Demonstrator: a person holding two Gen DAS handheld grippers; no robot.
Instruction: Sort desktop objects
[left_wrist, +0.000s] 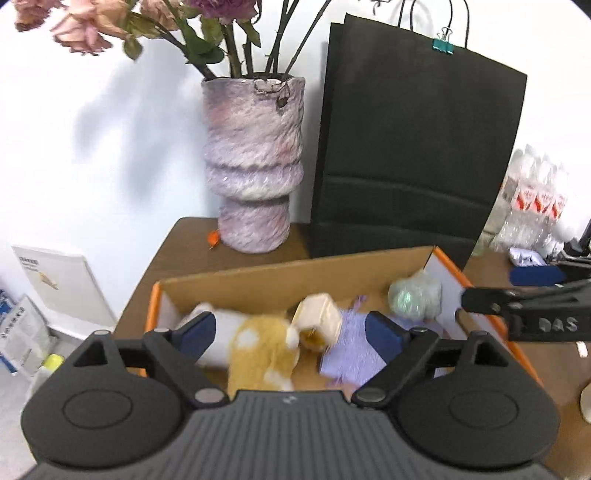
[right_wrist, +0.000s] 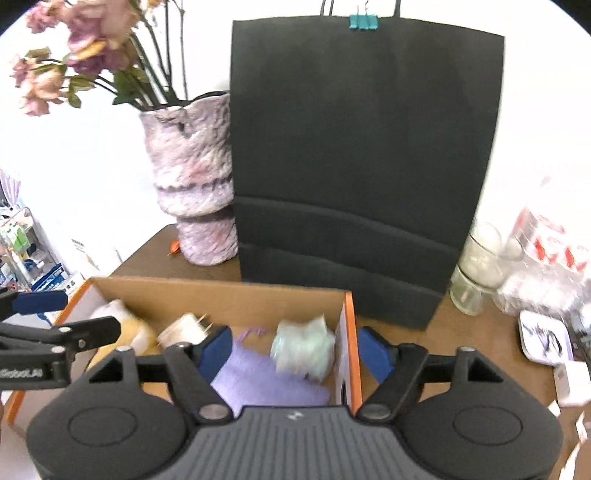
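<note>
While both hand-held grippers hover over the box (left_wrist: 295, 273), each stands with its jaws apart and holds nothing. The left hand-held gripper (left_wrist: 291, 334) hangs above the box's middle; the right hand-held gripper (right_wrist: 293, 349) straddles the box's orange right wall, one finger inside, one outside.

Judging from this, the step in hand is a release or a reach into the box. To do it well, I would keep each gripper clear of the cardboard walls, come down straight, and keep the two tools from crossing, since the right one's finger already shows near the box's right edge in the left view.

The sorted things lie in the box on the brown surface (left_wrist: 236, 254): a tan and white plush (left_wrist: 258, 350) at the left, a cream spool (left_wrist: 319, 317) just beside it, a lilac cloth (left_wrist: 347, 350) to the right, and a pale green bundle (left_wrist: 415, 295) in the far right corner. All are blurred, so finer detail cannot be told. The plush and cloth look soft and should yield to a pinch.

Behind the box stand a vase (left_wrist: 255, 162) and a black bag (left_wrist: 413, 147).
</note>
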